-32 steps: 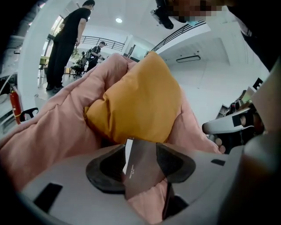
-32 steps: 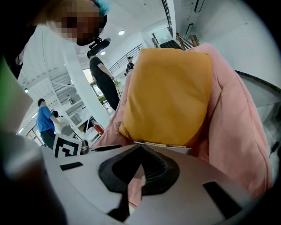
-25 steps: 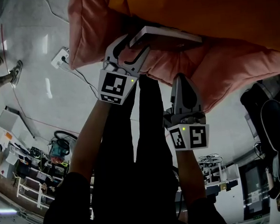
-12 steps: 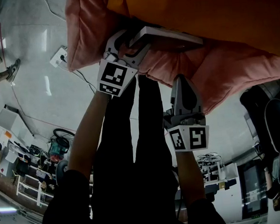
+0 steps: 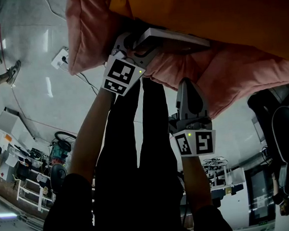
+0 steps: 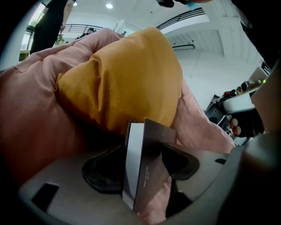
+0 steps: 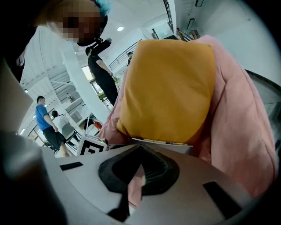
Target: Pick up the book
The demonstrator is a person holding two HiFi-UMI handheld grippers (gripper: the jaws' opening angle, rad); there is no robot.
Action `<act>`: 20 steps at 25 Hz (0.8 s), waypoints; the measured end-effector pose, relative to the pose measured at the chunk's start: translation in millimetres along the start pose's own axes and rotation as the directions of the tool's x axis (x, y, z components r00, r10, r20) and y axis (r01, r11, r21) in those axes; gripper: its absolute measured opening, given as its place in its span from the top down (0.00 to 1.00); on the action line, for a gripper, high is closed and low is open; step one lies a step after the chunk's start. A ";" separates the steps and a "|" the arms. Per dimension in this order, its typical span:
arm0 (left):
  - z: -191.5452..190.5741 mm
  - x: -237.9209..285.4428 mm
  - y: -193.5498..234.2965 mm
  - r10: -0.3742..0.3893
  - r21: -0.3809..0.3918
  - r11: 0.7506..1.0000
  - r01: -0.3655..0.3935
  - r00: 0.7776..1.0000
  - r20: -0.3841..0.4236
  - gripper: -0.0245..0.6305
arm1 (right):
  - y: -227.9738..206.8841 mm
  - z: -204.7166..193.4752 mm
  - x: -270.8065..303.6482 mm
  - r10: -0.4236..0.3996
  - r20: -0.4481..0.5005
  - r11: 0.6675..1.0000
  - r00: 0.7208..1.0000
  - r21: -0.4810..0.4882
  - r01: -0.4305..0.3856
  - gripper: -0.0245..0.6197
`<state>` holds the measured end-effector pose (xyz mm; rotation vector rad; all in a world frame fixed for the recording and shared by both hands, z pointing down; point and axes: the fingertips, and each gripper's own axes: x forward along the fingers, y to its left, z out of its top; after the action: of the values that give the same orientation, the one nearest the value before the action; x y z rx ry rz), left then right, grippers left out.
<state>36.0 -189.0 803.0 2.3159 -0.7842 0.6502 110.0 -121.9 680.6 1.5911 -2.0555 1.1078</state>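
Fingers of left gripper wide, just been opening, book edge-on between them, not clamped. Book tucked just under orange pillow, on pink quilt. Right gripper fingers nearly together, tips at quilt below pillow, only quilt showing in the slit.

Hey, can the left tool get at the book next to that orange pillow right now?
Probably yes. The left tool, its jaws just opening, straddles the exposed corner of the book; the orange pillow lies beyond it, not between.
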 end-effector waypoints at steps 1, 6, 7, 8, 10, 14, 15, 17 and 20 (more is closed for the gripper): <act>-0.4 0.6 -1.3 -0.007 0.006 1.000 0.007 1.000 -0.003 0.51 | -0.2 -0.2 -0.5 0.001 0.000 1.000 1.000 0.001 -0.001 0.96; -2.0 1.0 -5.4 -0.034 0.039 0.999 0.035 0.999 -0.025 0.54 | -2.7 -0.8 -1.1 -0.002 -0.003 1.000 1.000 0.002 0.002 0.96; -2.0 1.1 -6.3 -0.037 0.043 0.998 0.038 0.999 -0.029 0.54 | -3.3 -0.6 -0.7 -0.003 -0.002 1.000 1.000 0.003 0.003 0.96; -1.7 0.9 -7.7 -0.039 0.050 0.998 0.040 0.999 -0.031 0.55 | -3.7 -0.4 -0.7 -0.003 -0.001 1.000 1.000 0.003 0.003 0.96; -0.8 -0.3 -12.2 -0.040 0.069 0.997 0.042 0.999 -0.032 0.56 | -3.8 0.1 -1.7 -0.004 0.000 1.000 1.000 0.003 0.004 0.96; -4.9 0.3 -23.4 -0.055 0.118 0.991 0.056 0.998 -0.013 0.58 | -2.6 -0.5 -2.3 -0.003 0.002 1.000 1.000 -0.002 0.003 0.96; -5.7 0.2 -23.5 -0.054 0.117 0.992 0.055 0.998 -0.011 0.59 | -2.6 -1.2 -1.9 -0.003 0.001 1.000 1.000 -0.003 0.003 0.96; -5.4 -3.2 -21.7 -0.046 0.106 0.993 0.048 0.999 -0.021 0.59 | -2.2 -3.0 -2.3 -0.004 -0.001 1.000 1.000 -0.002 0.004 0.96; -7.6 -8.8 -22.4 -0.050 0.090 0.995 0.053 0.998 -0.034 0.61 | -1.4 -4.8 -2.7 -0.005 -0.002 1.000 1.000 0.000 0.005 0.96</act>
<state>42.7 -166.3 794.4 2.3938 -0.6911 0.7113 111.3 -116.7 682.4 1.5936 -2.0493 1.1074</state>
